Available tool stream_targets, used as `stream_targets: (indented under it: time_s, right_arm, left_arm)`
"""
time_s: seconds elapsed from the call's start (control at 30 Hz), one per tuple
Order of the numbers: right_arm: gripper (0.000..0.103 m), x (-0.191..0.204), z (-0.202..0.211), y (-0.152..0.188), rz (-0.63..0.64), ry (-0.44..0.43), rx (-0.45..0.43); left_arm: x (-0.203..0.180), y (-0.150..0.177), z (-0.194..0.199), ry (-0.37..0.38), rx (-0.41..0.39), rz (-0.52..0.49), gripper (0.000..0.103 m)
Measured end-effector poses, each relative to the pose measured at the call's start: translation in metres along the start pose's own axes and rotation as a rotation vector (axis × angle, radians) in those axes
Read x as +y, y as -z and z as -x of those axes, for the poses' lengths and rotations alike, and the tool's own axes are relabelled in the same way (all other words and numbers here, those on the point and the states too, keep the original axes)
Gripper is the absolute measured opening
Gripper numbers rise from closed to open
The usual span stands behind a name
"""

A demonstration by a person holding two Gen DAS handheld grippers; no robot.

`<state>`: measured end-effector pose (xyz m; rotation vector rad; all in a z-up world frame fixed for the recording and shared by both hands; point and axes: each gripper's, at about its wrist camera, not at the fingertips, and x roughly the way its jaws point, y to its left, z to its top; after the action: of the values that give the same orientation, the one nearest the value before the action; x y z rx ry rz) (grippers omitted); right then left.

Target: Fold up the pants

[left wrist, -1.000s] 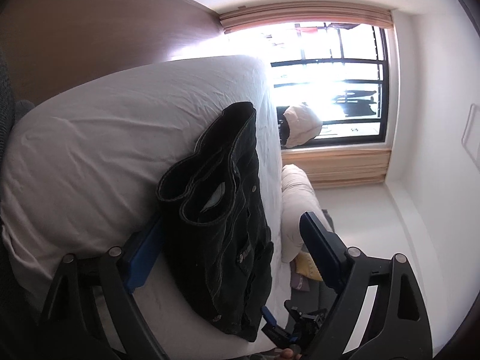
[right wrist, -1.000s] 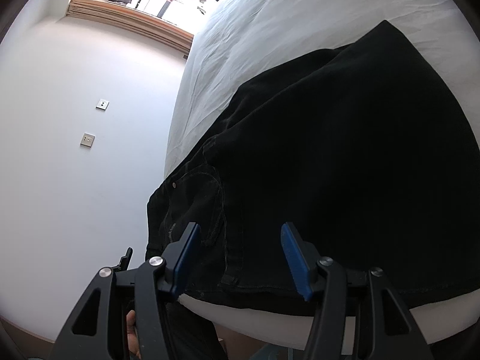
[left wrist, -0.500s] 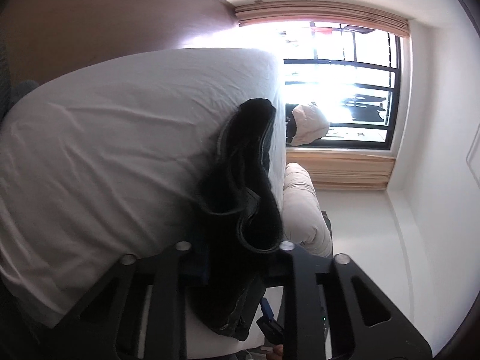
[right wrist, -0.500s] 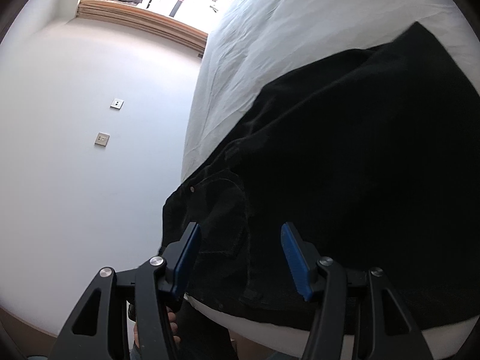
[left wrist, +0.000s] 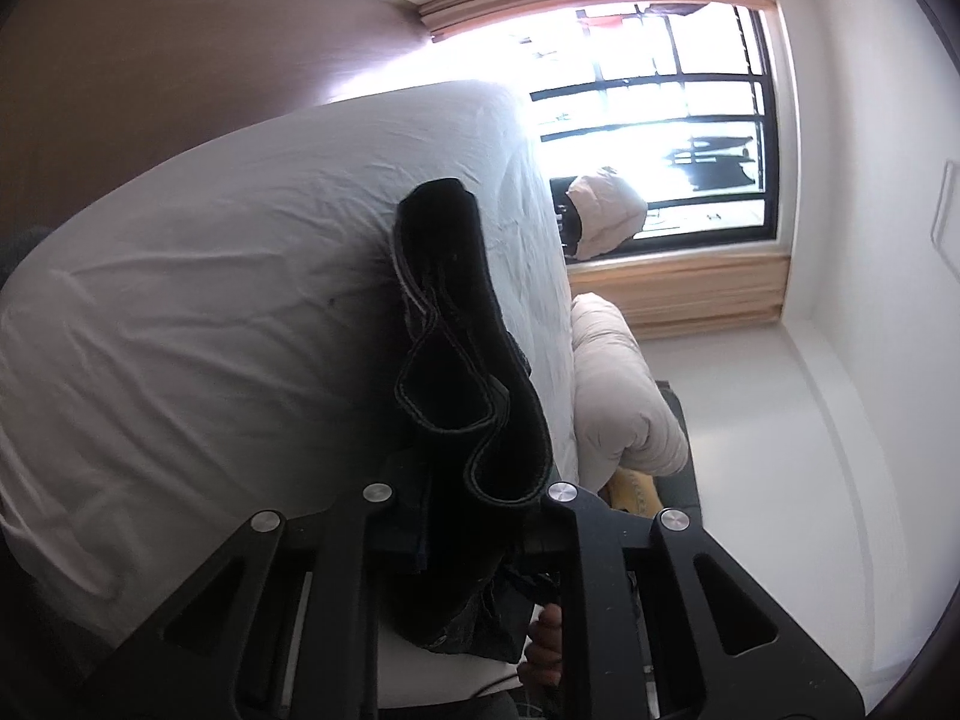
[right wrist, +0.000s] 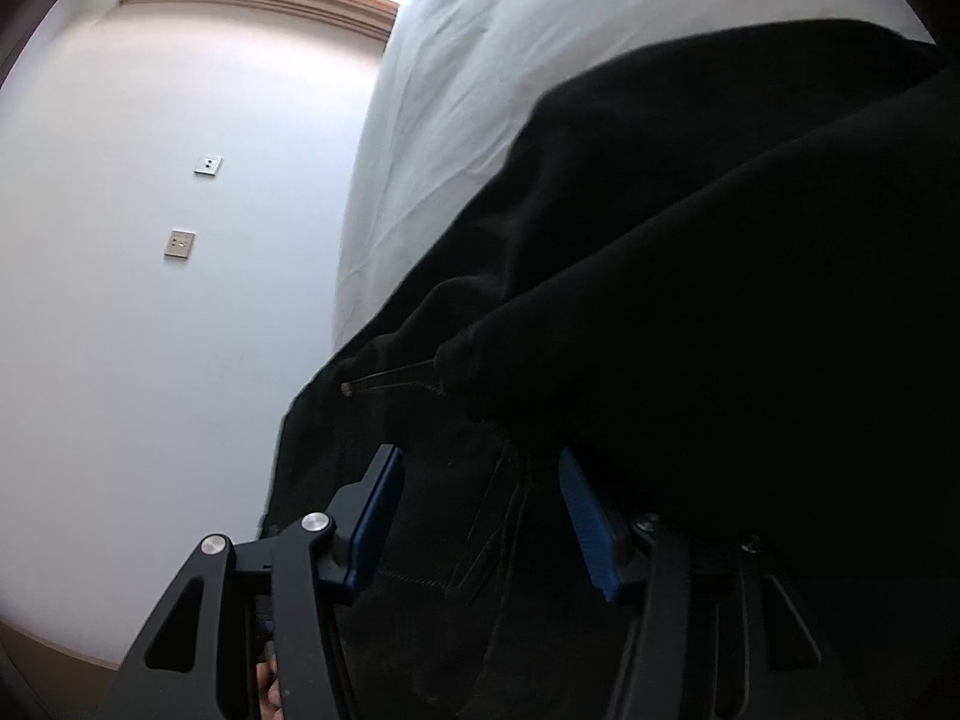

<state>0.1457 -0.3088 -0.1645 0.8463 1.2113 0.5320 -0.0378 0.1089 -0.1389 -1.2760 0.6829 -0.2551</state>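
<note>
Black pants (left wrist: 456,354) lie on a white bed (left wrist: 210,300). In the left wrist view my left gripper (left wrist: 471,534) is shut on the hem end of the pants and holds the bunched cloth lifted off the sheet; its pads are hidden by the cloth. In the right wrist view the pants (right wrist: 690,276) fill the right side, with a raised fold over the waist part. My right gripper (right wrist: 480,510) is open, its blue pads (right wrist: 375,516) spread over the cloth near a pocket seam, holding nothing.
A beige duvet (left wrist: 624,396) is piled beside the bed below a bright window (left wrist: 660,120). A brown headboard wall (left wrist: 150,60) rises behind the bed. In the right wrist view a white wall with two switch plates (right wrist: 180,243) is at left.
My left gripper closed on the pants' hem end and lifted it, bunching the cloth. My right gripper moved closer over the waist area, still open; a fold now rises over it.
</note>
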Motion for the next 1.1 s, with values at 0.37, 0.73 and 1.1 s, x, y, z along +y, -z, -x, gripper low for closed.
stream_targets:
  time_s: [0.37, 0.73, 1.1]
  right_arm:
    - [0.057, 0.005, -0.004, 0.008, 0.074, 0.031, -0.029]
    - [0.08, -0.014, 0.048, -0.011, -0.138, -0.215, -0.076]
    - [0.103, 0.047, 0.152, -0.028, 0.241, -0.098, -0.078]
  left_arm:
    - [-0.1, 0.021, -0.033, 0.008, 0.07, -0.318, 0.016]
    - [-0.183, 0.072, -0.095, 0.001, 0.209, -0.534, 0.016]
    - [-0.237, 0.187, -0.173, -0.067, 0.412, -0.855, 0.016]
